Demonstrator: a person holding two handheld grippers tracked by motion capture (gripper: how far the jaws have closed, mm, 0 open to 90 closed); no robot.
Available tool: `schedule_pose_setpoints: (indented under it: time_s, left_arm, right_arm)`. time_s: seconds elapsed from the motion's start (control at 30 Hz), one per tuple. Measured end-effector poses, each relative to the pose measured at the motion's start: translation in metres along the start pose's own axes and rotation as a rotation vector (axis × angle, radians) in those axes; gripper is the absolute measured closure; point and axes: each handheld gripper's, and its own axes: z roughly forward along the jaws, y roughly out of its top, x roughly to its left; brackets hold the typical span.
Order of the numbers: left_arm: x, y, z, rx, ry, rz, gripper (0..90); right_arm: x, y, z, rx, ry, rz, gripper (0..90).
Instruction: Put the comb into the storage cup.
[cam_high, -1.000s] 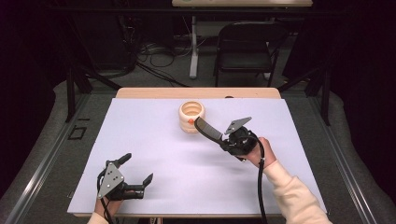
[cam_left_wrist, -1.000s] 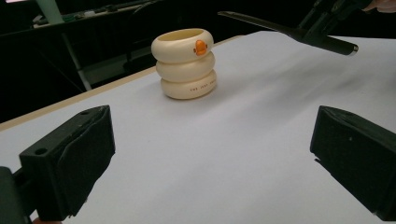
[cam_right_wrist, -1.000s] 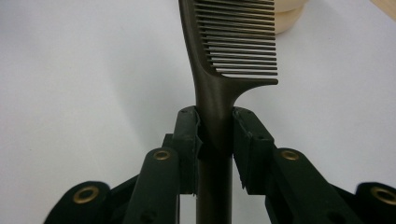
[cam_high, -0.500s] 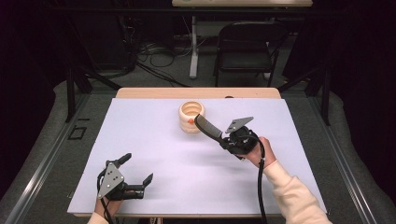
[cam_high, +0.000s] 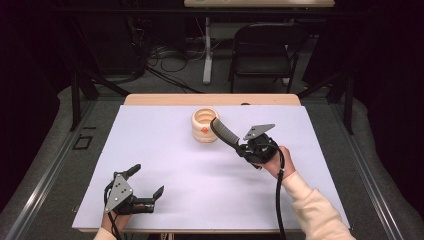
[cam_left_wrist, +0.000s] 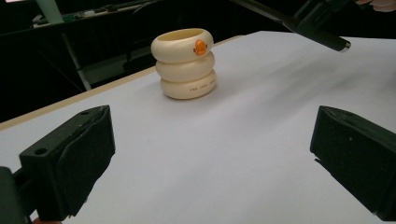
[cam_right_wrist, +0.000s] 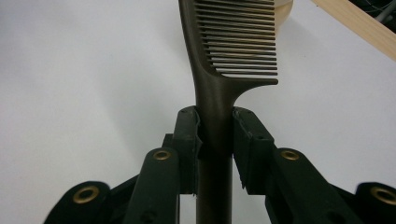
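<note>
Two hand-held grippers work over the bench (cam_high: 165, 150), its white sheet bare across the middle. Toward the far edge stands a cream stack of rings (cam_high: 205, 126), three high in the left gripper view, an orange mark on the top one. Left hand-held gripper (cam_high: 142, 187) sits low at the near edge, jaws spread wide. Right hand-held gripper (cam_right_wrist: 215, 140) pinches the comb (cam_right_wrist: 224, 60) by its handle, the comb's tip just beside the stack, above the sheet.
</note>
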Motion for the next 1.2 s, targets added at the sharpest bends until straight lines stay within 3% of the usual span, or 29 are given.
schedule_pose_setpoints:
  time_s: [1.2]
  left_arm:
    - [-0.0004, -0.0002, 0.0008, 0.005, 0.0, 0.003, 0.1]
  right_arm:
    - [-0.0019, 0.0041, 0.0029, -0.092, -0.045, 0.023, 72.2]
